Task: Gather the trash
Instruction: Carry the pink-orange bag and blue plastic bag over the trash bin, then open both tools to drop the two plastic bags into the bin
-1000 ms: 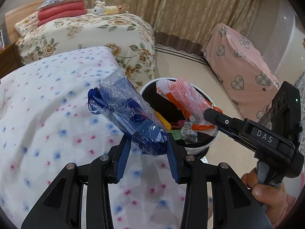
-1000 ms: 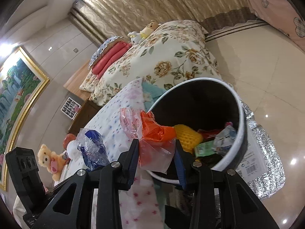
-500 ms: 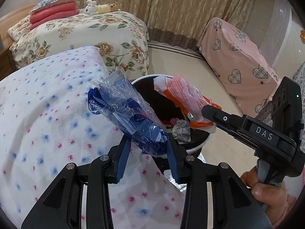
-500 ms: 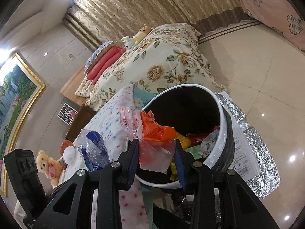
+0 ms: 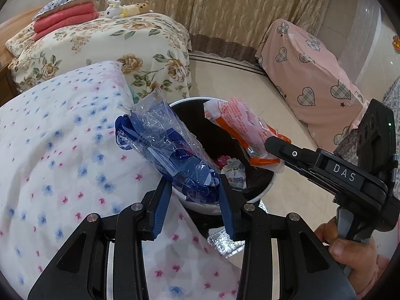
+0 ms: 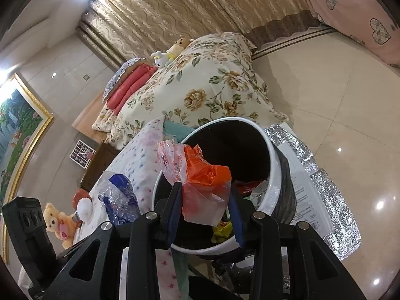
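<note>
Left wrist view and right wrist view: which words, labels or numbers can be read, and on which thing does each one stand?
"DAS": on the black body of the right tongs.
Orange wrapper: red print, too small to read.
Silver foil bag: white label with a barcode, blurred.
Wrappers inside the bin: print unreadable.

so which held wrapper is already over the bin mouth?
The orange-and-pink wrapper in the right gripper; the blue wrapper hangs mostly over the bedspread.

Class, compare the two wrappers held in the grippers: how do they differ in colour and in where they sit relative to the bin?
The blue wrapper is clear plastic with dark blue print; the orange wrapper is pinkish with orange. The blue wrapper, in the left gripper, overlaps the bin rim's near edge; the orange wrapper, in the right gripper, hangs over the bin's opening. Both are crumpled plastic, pinched between jaws.
</note>
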`<state>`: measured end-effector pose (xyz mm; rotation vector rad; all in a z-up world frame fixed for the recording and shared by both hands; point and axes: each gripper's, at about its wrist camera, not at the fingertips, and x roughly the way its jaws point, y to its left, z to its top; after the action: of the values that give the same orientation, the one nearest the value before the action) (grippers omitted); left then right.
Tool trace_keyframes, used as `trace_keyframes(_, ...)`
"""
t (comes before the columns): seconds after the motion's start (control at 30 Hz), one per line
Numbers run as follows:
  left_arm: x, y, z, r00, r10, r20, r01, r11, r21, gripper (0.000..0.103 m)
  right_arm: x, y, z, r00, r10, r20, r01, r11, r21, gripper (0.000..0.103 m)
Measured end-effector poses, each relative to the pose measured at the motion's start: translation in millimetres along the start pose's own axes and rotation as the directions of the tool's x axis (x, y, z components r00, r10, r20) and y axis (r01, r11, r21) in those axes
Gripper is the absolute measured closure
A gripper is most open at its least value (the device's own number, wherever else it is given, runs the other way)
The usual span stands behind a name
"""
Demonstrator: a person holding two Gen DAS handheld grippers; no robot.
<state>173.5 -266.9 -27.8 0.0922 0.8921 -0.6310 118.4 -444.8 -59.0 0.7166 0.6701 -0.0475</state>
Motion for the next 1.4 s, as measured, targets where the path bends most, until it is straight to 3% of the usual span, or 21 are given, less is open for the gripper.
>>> trace_keyframes(1.4,37.5,-5.8,22.6,0.998,-0.002,-0.065,0.002,1.0,0.01,0.066,17.3,-10.4,24.6,0.999,-0.039,-0.02,0.039,0.999,0.007,0.062)
